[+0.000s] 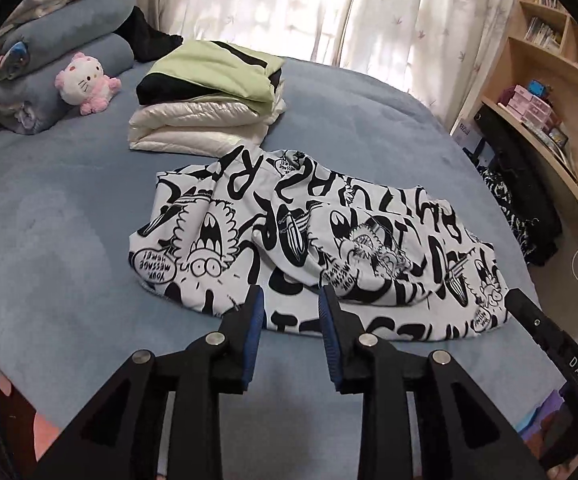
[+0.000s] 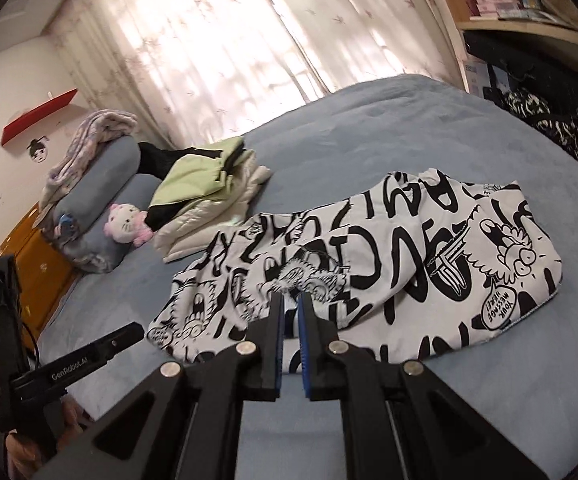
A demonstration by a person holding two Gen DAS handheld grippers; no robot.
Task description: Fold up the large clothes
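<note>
While both grippers hung clear above the bed (image 1: 49, 208), neither held cloth, so the step in hand read as a pause between folds on the printed garment (image 1: 301, 240).

Far left corner of bed: rolled blue bedding (image 1: 61, 60) w/ a pink plush cat (image 1: 85, 82) leaning on it. Just beside, toward the far edge: stack of folded clothes (image 1: 205, 108), green-and-black piece on top, pale shiny one below. Judged as items already done.

Centre of bed: black-and-white printed garment, lying roughly doubled, near hem toward the near edge, its far end close to the stack but apart from it, as far as could be told. Surface lumpy; a raised fold ran across the middle. Not yet a neat packet.

Left gripper (image 1: 291, 308): jaws spread a little, blue pads (image 1: 255, 320) visible, nothing between them; cloth seen behind the gap only. No contact w/ garment.

Right gripper (image 2: 291, 312): jaws pressed nearly together, only a thin slit left, no cloth pinched as far as the right wrist view showed. It hung over the garment's near hem, not touching it.

Right of bed: shelving (image 1: 549, 60) w/ boxes, dark bag on floor. Not involved.

Assessment: garment approx. half folded. Next move would call for both grippers to open, drop to one edge of the garment, pinch two spaced points on it, and carry that edge over evenly. Smoothing the central ridge first seems advisable.
</note>
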